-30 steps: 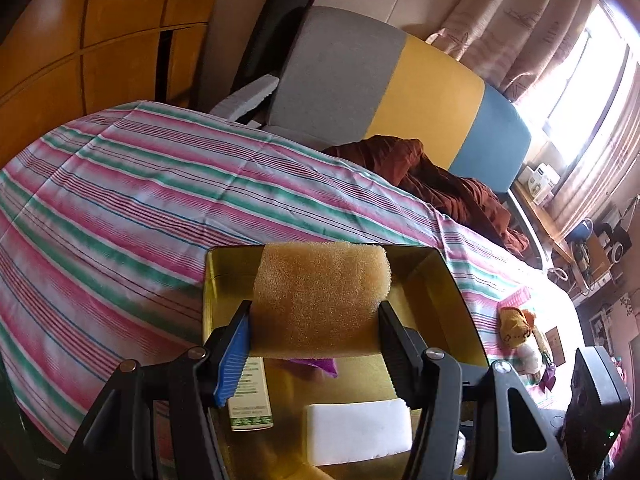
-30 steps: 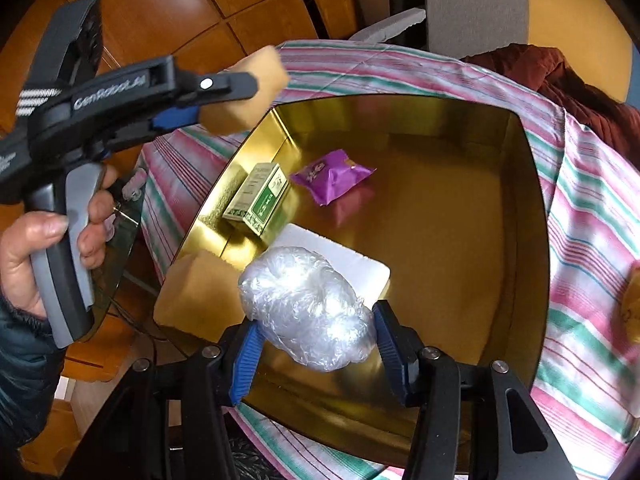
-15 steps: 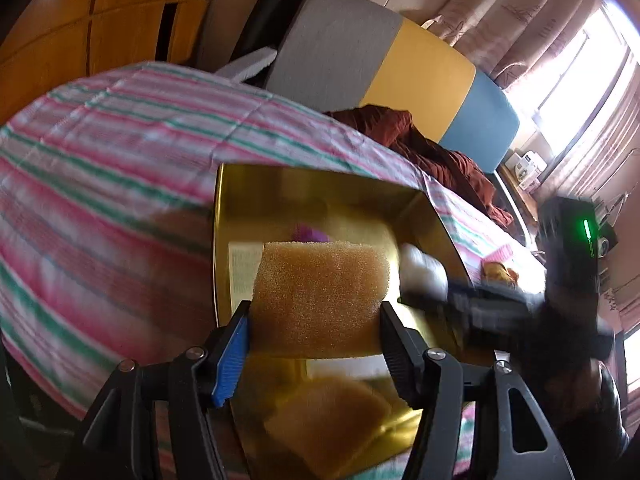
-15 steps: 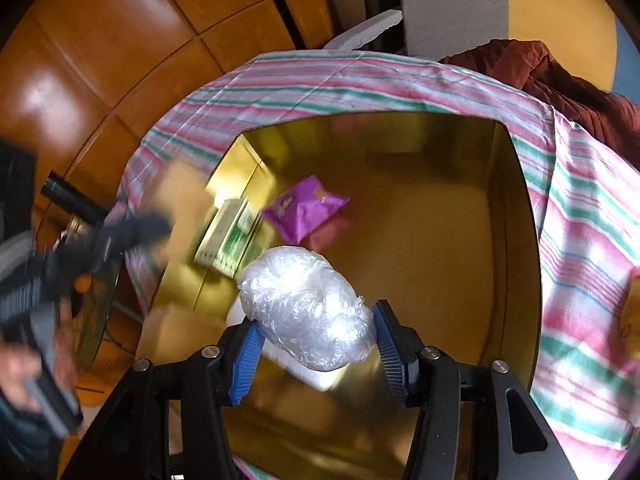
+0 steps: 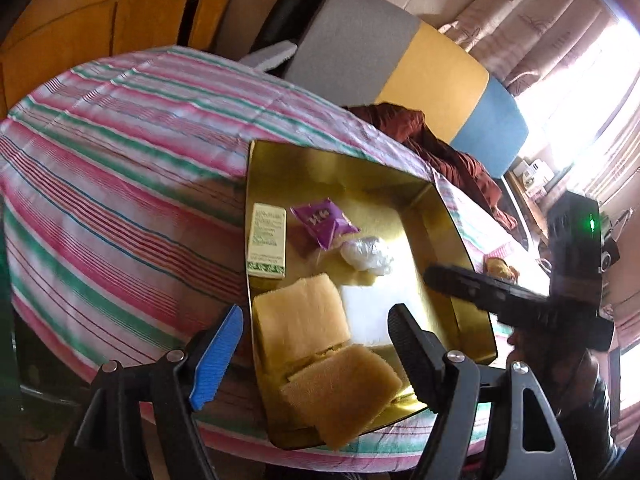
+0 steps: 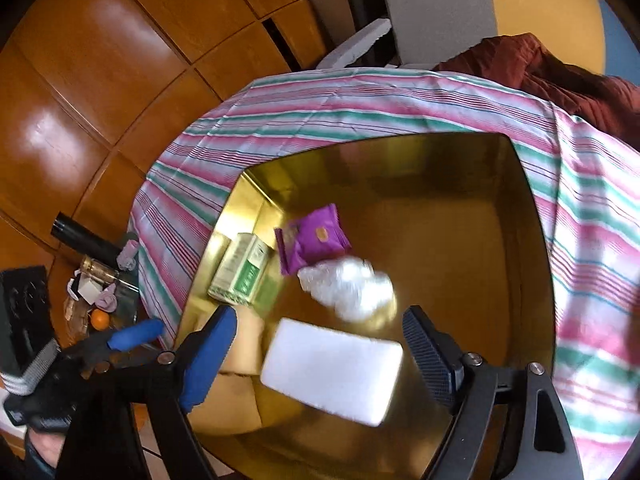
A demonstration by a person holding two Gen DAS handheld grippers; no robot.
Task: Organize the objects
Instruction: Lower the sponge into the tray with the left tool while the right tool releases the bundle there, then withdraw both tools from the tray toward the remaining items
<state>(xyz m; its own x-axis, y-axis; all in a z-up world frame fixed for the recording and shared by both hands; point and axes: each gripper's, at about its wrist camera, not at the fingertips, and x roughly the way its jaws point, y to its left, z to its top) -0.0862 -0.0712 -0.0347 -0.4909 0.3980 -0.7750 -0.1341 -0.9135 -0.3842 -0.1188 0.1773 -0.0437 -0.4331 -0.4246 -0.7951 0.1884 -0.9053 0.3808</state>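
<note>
Blur smears plastic-wrapped ball (image 6: 346, 286); right gripper (image 6: 316, 360) hides yellow sponges (image 6: 240, 344).

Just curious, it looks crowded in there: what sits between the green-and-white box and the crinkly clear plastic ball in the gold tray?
A purple snack packet lies between the box and the plastic ball; both wrist views show it.

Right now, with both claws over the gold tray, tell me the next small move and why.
Probably lift both claws clear of the gold tray. The left claw and right claw have just been opening and hold nothing; the yellow sponge and plastic wad already lie in the tray, so the next item is likely outside it.
</note>
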